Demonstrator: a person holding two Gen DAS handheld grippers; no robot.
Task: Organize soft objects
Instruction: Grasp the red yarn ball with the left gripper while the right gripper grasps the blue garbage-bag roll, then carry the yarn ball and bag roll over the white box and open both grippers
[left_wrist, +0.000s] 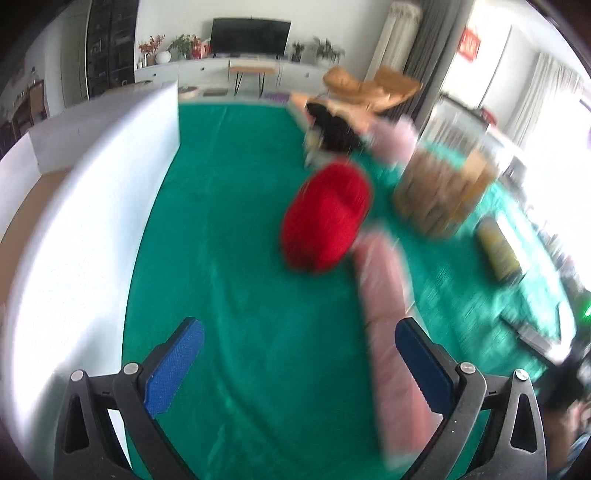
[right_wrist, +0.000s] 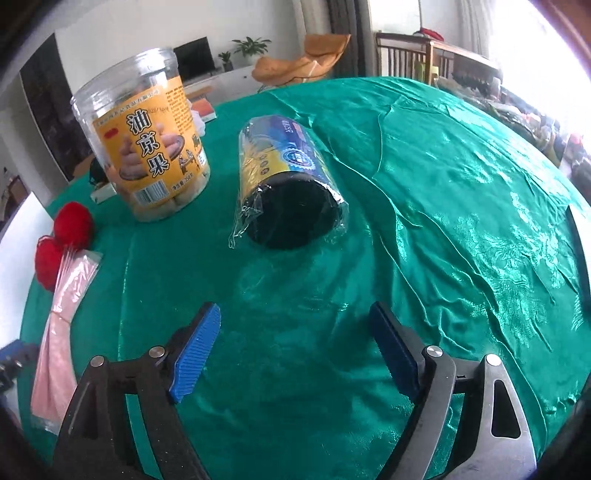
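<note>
Plenty of bare green bench (right_wrist: 461, 192) on the right; snack jar (right_wrist: 147, 147) and wrapped roll (right_wrist: 291, 192) crowd the left.

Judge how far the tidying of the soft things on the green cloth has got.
Nothing looks put away yet. The red yarn, pink packet and wrapped bag roll lie loose on the green cloth. Both the left claw and right claw are open and empty. All the sorting remains.
</note>
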